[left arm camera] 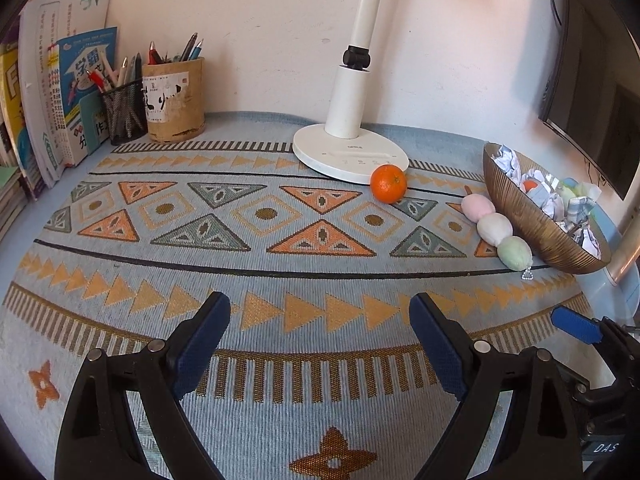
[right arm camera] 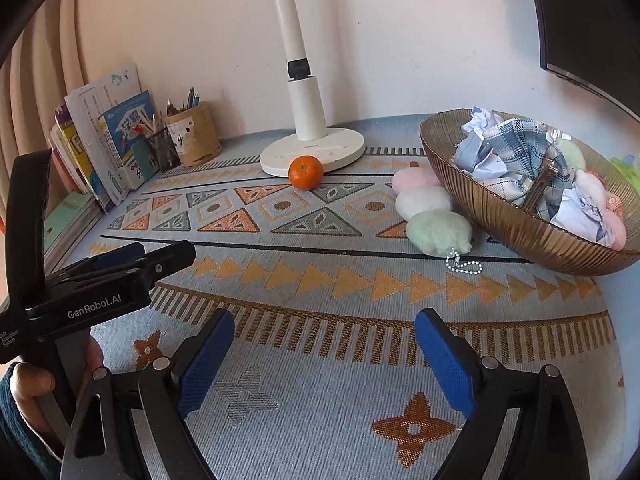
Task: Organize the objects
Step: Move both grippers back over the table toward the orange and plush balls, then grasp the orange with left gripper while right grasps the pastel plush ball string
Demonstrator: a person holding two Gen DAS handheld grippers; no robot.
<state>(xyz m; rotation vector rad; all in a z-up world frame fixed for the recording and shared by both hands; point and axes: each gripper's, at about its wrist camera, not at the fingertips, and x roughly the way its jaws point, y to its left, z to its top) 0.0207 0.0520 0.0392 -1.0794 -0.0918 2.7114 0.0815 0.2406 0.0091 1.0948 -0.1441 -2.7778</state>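
step: approach, nothing picked yet, by my reading | left gripper (left arm camera: 320,320): jaws apart, empty, over the patterned cloth (left arm camera: 280,272) | right gripper (right arm camera: 324,336): jaws apart, empty | orange (right arm camera: 305,172): far ahead, touching the lamp base (right arm camera: 344,152) | plush skewer (right arm camera: 434,216): ahead-right, against the bowl (right arm camera: 520,236) | next: likely reach forward, straddle one loose item, close.

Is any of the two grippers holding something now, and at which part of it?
Nothing is held. The left gripper and right gripper are both open over the patterned cloth.
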